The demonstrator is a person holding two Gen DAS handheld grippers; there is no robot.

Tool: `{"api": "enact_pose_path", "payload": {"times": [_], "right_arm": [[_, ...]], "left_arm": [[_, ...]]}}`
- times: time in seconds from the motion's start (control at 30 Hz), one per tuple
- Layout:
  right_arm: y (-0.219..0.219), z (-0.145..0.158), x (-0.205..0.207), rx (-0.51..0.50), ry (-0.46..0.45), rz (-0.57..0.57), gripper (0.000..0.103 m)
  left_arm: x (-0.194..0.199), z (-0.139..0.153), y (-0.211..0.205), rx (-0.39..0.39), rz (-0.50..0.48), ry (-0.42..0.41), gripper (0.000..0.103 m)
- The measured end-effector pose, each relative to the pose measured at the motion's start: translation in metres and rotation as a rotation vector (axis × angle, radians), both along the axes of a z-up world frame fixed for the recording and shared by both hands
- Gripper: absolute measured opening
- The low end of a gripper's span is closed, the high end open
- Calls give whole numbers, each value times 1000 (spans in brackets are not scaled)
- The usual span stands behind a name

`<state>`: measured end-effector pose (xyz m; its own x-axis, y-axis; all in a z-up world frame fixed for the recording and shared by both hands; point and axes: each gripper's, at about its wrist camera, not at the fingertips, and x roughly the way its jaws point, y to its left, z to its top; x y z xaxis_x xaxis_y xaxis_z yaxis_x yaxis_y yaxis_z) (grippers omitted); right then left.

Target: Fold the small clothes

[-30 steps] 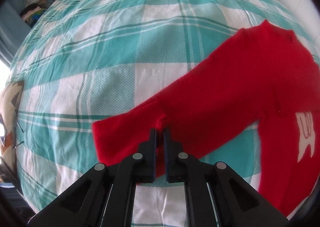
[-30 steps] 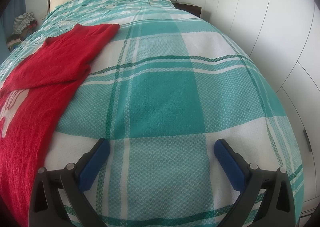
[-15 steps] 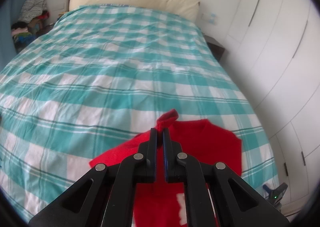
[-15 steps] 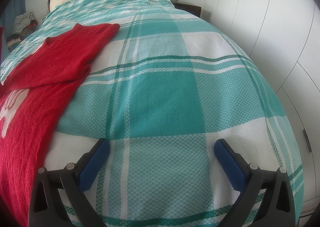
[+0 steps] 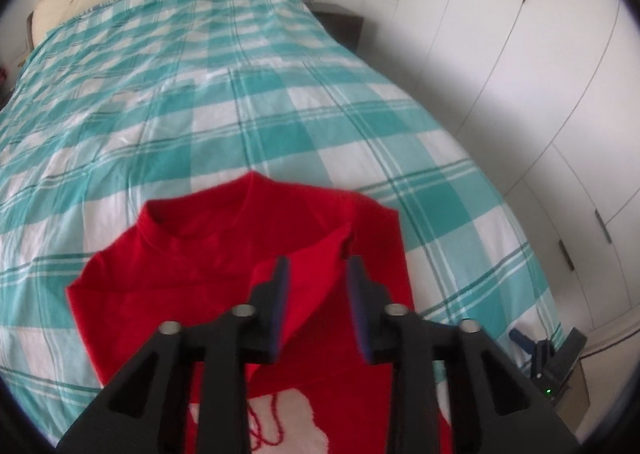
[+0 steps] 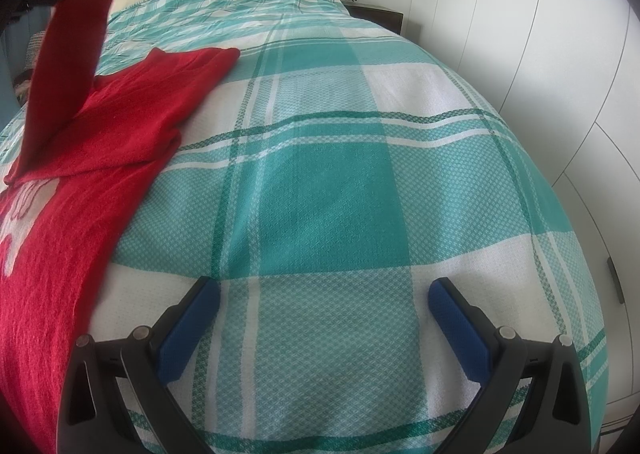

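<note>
Claw point(image 5: 316, 282) on left tilts downward, opening over red sweater's sleeve point(image 5: 308, 286).

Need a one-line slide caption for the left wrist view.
Left gripper, jaws opening, releases red sweater sleeve above checked bedspread.

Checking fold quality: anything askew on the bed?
Yes. The sweater's sleeve hangs raised and slanted between the opening left tongs, not flat across the chest. Right tongs idle, open.
</note>
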<state>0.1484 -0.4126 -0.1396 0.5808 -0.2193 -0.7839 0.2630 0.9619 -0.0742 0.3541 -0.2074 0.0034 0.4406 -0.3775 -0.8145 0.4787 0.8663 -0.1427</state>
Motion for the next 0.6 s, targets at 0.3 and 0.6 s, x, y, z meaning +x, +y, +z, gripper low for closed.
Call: {"api": "enact_pose_path", "payload": {"times": [0.3,0.6], "right_arm": [[0,0,0,0,0,0,103],[0,0,0,-1,0,0,103]], "left_arm": [[12,-13,56,1,89,4,86],[23,-42,217,28,305,66,87]]}}
